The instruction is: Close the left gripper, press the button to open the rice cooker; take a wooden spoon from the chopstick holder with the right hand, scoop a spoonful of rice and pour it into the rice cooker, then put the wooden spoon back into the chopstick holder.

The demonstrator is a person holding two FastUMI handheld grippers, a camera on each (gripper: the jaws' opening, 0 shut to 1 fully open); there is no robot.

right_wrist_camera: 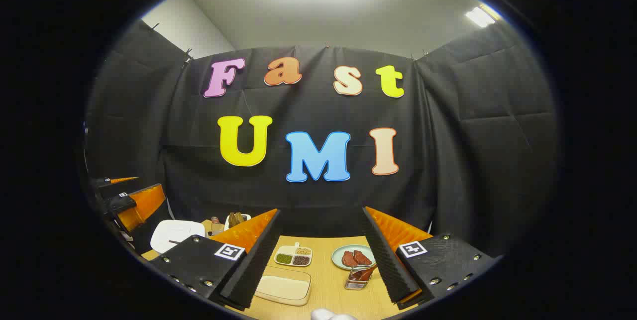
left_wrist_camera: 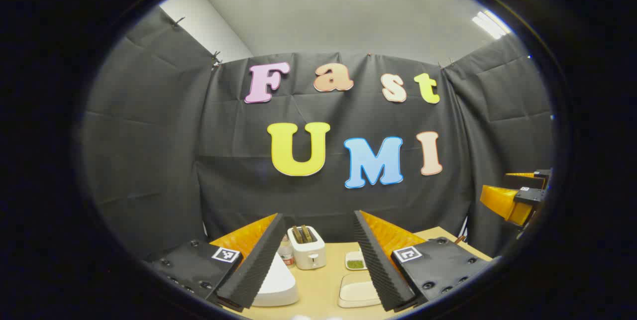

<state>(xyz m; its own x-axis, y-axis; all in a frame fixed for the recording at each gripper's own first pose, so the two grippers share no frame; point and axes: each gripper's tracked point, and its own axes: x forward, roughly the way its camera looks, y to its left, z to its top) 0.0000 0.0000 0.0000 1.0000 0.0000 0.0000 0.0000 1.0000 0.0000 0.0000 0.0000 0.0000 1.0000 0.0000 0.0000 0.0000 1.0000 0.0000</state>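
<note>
Hovering high, the left gripper (left_wrist_camera: 318, 255) keeps its fingers wide above the rice cooker (left_wrist_camera: 276, 282); the right gripper (right_wrist_camera: 321, 255), also wide, faces the chopstick holder (right_wrist_camera: 359, 277) with spoon, ready.

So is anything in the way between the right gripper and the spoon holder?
Nothing visible. The right gripper hangs open above the table, and the metal holder with spoons stands just ahead between its fingers, with bare tabletop around it.

I count: one rice cooker (right_wrist_camera: 176, 234), one toaster (left_wrist_camera: 307, 247), two trays (right_wrist_camera: 293, 256) (right_wrist_camera: 283, 287), one plate (right_wrist_camera: 343, 251), one chopstick holder (right_wrist_camera: 359, 278).
</note>
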